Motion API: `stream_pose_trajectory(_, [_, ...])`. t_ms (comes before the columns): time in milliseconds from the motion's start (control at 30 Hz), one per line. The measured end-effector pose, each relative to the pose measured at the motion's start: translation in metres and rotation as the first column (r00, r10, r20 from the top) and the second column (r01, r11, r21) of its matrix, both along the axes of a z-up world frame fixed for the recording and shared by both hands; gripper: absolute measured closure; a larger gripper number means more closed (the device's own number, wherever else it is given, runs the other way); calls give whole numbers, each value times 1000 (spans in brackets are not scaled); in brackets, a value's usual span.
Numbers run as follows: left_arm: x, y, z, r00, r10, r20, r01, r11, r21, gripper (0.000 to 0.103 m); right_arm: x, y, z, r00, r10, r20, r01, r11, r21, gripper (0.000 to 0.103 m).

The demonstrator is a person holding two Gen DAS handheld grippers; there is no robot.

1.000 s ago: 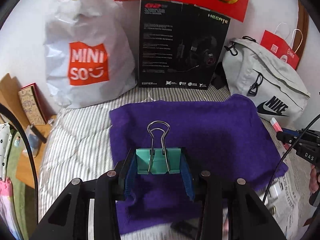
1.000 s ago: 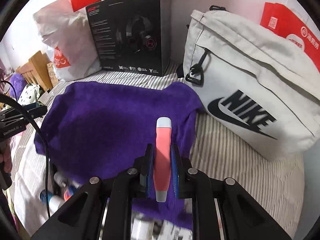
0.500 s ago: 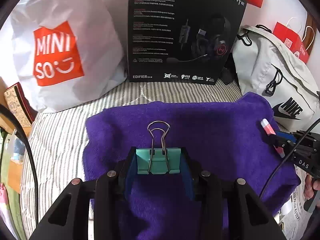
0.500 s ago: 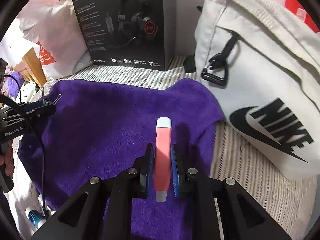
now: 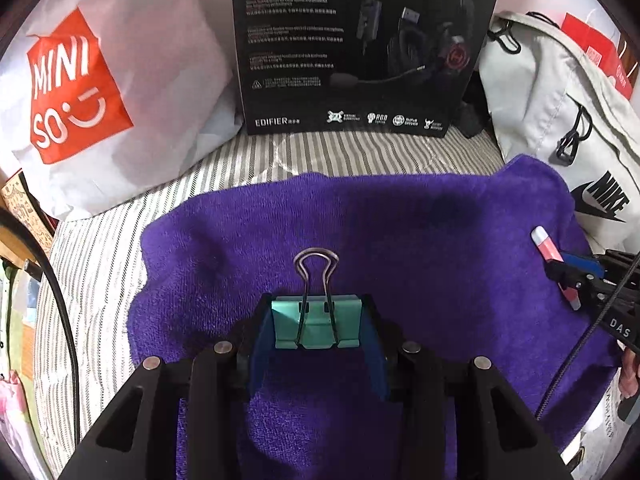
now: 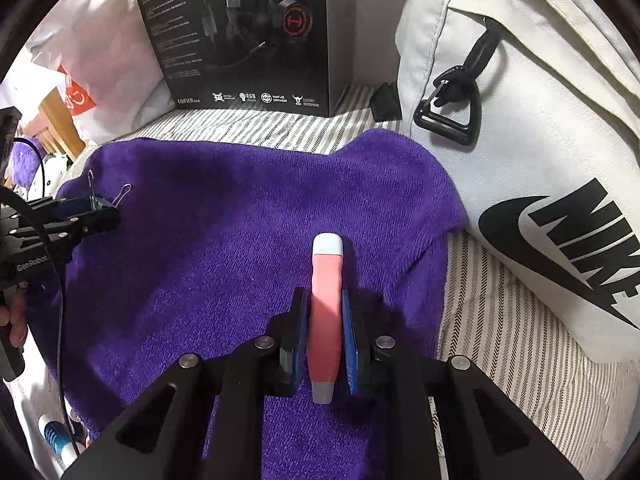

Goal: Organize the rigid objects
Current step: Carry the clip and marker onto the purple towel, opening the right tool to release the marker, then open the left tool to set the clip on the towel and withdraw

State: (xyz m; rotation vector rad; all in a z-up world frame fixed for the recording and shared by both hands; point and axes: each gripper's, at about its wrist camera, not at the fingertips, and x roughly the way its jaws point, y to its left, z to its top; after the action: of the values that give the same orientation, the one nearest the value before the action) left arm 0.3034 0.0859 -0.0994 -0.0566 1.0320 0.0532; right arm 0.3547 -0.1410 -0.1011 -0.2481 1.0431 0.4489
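- a binder clip [image 5: 316,326] is held in the left gripper [image 5: 316,344], a pink pen [image 6: 326,316] in the right gripper [image 6: 326,344]
- both are carried over the purple towel [image 5: 400,240]; probably set down next, gently released

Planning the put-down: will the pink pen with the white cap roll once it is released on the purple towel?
Probably not far: the pink pen with the white cap looks rounded, but the plush purple towel should damp rolling. It seems rigid and light.

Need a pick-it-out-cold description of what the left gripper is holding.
Find the purple towel spread on the striped bedding, in front of the black headset box. Over it, the left gripper clamps a teal binder clip; its wire handles distinguish it from the pink pen.
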Motion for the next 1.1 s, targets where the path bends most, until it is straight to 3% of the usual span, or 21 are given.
stream_pose_trajectory(167, [0,-4,-1,1000,-10,-5,11,999,32,64,2,1,1,1000,16,-1,-16,1000,0,84])
stream_pose_trajectory(267, [-1,-5,-1,1000,-12,-11,12,999,33,61,3,1,1,999,34,-19,-33,999,22,70])
stream_pose_trajectory(333, [-4,-6,-1,1000,-17,-16,18,999,28,51,-1,-1,1,999,47,-23,-47,998,32,62])
stream_pose_trajectory(433, [-12,-7,-2,1000,-13,-22,13,999,36,39,-7,-2,3,999,46,-13,-46,999,23,62])
stream_pose_trajectory(733, [-47,-9,8,1000,6,-17,-6,1000,2,38,-46,-15,28,1000,19,13,-19,999,35,60])
stream_pose_trajectory(1100, [-115,-34,43,999,-11,31,11,1000,-14,38,-123,-42,63,999,-31,45,27,996,88,49])
